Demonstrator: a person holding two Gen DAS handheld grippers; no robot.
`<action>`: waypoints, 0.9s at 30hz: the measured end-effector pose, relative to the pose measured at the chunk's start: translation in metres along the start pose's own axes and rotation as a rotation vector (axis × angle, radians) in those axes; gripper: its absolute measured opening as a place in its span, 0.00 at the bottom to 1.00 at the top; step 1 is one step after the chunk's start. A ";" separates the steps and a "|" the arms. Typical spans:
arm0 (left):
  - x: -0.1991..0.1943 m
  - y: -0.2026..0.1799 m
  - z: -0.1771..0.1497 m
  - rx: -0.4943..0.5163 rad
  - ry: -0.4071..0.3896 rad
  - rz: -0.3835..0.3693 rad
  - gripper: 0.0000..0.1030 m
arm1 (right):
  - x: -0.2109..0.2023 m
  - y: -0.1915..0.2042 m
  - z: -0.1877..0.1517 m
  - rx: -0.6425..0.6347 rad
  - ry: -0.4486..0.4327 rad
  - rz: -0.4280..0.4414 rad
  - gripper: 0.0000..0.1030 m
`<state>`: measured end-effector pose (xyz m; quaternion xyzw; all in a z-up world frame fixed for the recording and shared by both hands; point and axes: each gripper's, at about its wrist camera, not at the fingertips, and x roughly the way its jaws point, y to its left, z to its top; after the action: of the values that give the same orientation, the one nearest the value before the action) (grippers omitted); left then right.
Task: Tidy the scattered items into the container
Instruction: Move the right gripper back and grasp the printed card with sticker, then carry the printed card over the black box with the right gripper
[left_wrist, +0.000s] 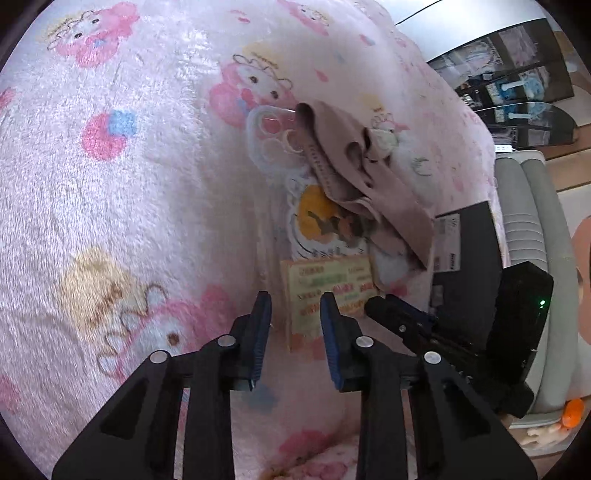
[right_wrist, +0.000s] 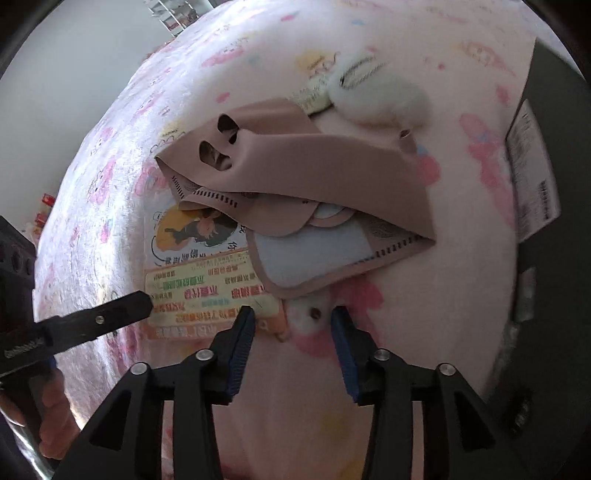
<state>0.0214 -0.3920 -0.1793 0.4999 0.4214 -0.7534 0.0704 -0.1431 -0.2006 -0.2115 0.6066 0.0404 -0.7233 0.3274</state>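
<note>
A beige-pink face mask (right_wrist: 295, 173) lies crumpled on a pink cartoon blanket, over a printed plastic fan (right_wrist: 207, 288) with a yellow picture and coloured text. Both show in the left wrist view, mask (left_wrist: 354, 177) and fan (left_wrist: 325, 280). The fan's clear handle (left_wrist: 266, 136) sticks out past the mask. A white fluffy item (right_wrist: 380, 99) lies beyond the mask. My left gripper (left_wrist: 295, 306) is open and empty at the fan's near edge. My right gripper (right_wrist: 293, 317) is open and empty, just short of the mask's near edge. The black box (left_wrist: 465, 251) stands at the right.
The pink blanket (left_wrist: 110, 221) covers the whole surface. The black box (right_wrist: 554, 184) with a white label runs along the right edge in the right wrist view. The left gripper's finger (right_wrist: 110, 314) reaches in from the left. Shelves and a grey chair stand off the bed at the right.
</note>
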 end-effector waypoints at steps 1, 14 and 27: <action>-0.001 0.001 0.001 0.002 -0.002 0.003 0.20 | 0.002 -0.001 0.002 0.005 0.001 0.018 0.41; -0.041 -0.002 -0.051 0.067 0.005 0.014 0.07 | -0.027 0.027 -0.046 -0.161 0.132 0.172 0.36; -0.021 0.039 -0.044 -0.029 -0.007 -0.008 0.26 | -0.004 0.013 -0.045 -0.116 0.132 0.139 0.36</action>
<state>0.0826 -0.3925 -0.1907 0.4946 0.4340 -0.7491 0.0764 -0.0974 -0.1884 -0.2149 0.6344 0.0612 -0.6537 0.4080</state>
